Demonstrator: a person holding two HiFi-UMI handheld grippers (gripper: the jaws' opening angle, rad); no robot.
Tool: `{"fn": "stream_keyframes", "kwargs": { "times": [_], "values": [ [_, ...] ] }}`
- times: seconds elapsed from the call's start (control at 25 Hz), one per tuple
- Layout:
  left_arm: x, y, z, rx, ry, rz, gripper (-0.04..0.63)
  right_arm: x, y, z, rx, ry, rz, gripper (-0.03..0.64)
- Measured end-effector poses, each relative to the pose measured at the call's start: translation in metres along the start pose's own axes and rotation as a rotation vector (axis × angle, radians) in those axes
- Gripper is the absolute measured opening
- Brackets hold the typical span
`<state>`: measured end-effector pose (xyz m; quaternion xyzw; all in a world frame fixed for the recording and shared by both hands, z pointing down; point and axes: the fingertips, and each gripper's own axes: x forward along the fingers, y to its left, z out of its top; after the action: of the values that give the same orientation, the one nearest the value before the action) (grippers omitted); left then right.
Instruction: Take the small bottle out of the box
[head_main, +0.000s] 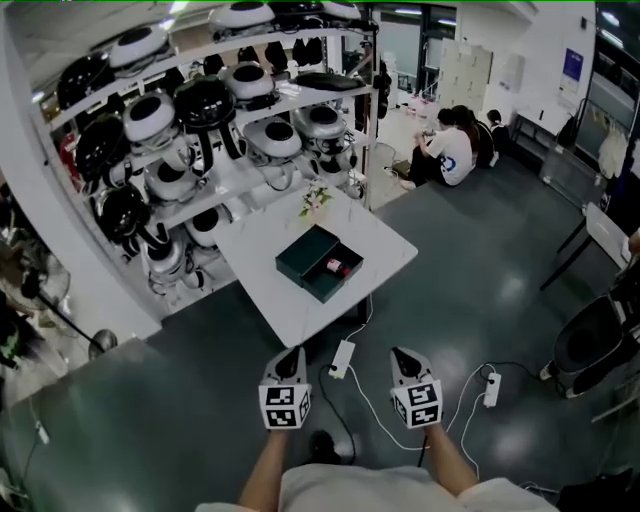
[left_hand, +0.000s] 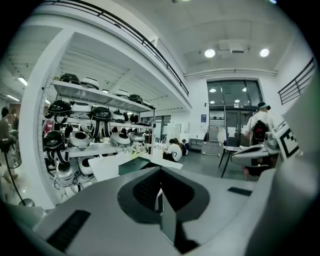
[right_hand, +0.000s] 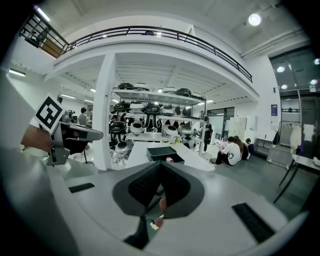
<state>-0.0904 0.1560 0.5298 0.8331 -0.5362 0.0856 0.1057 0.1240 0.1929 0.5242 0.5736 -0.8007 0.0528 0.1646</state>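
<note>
- We count two grippers: the left gripper (head_main: 293, 352) and the right gripper (head_main: 403, 353).
- We see one worktop (head_main: 268, 278).
- We count one box (head_main: 325, 288).
- We count one small bottle (head_main: 335, 266).
- We count two power strips (head_main: 342, 357) (head_main: 490, 388) on the floor (head_main: 200, 420).

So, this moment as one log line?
left gripper: shut | right gripper: shut | small red bottle: in open dark green box on white table, untouched

Round ceiling lamps (left_hand: 210, 53) are lighting the room brightly and evenly. The white table (head_main: 285, 315) is glaring slightly, and the dark floor (head_main: 480, 250) is returning soft highlights. Shadows are staying faint. Both gripper views are bending straight lines strongly and darkening to black at the corners.
</note>
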Motion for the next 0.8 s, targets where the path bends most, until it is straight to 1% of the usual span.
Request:
{"fn": "stream_keyframes", "kwargs": {
  "times": [0.24, 0.44, 0.6, 0.8],
  "values": [
    [0.071, 0.05, 0.031, 0.012, -0.016, -0.033, 0.018, 0.077, -0.01, 0.037, -0.006, -0.019, -0.029, 0.02],
    [0.118, 0.08, 0.046, 0.025, -0.024, -0.067, 0.018, 0.127, -0.02, 0.052, -0.012, -0.036, -0.07, 0.021],
    [0.144, 0.096, 0.046, 0.033, -0.013, -0.091, 0.018, 0.151, -0.022, 0.05, -0.015, -0.02, -0.091, 0.021],
    [0.161, 0.104, 0.042, 0.031, 0.007, -0.11, 0.018, 0.164, -0.023, 0.047, 0.004, 0.011, -0.097, 0.02]
  ]
}}
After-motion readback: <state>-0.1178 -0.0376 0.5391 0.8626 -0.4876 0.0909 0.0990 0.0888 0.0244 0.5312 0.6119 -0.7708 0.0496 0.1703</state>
